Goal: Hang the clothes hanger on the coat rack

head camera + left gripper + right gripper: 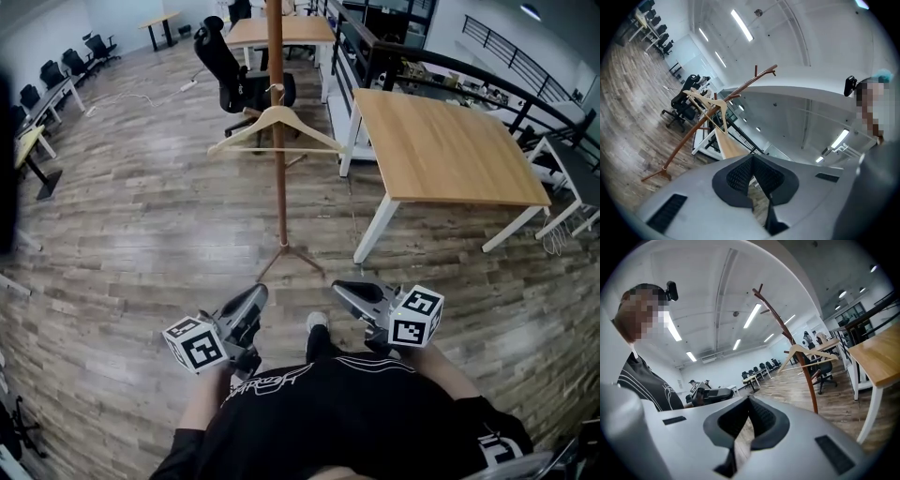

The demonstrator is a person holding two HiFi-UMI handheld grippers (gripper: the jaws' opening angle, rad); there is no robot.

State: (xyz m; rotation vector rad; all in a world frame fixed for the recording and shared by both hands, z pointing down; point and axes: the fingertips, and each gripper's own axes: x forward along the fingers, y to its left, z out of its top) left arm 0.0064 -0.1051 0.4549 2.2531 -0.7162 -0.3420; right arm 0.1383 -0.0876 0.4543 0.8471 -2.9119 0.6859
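Clothes hanger (309, 133): pale bare wood, triangular with a straight lower bar; hangs on the coat rack at upper centre of the head view, shoulders spread either side of the pole.
Coat rack (278, 187): slim reddish-brown wooden pole on splayed feet, with short upturned pegs near its top.
Left hand-held gripper (258, 292): smooth grey shell, black ribbed pads pressed together with nothing between; lower left of centre.
Right hand-held gripper (345, 291): same build, jaws closed and empty; lower right of centre.
Marker cubes (195, 344): white faces, black square patterns, no words.
Writing: white script across the person's black shirt (347, 412), too small to read.
Floor (141, 234): mottled grey-brown planks.
Table (441, 141): light wood top, white legs, right of the rack.
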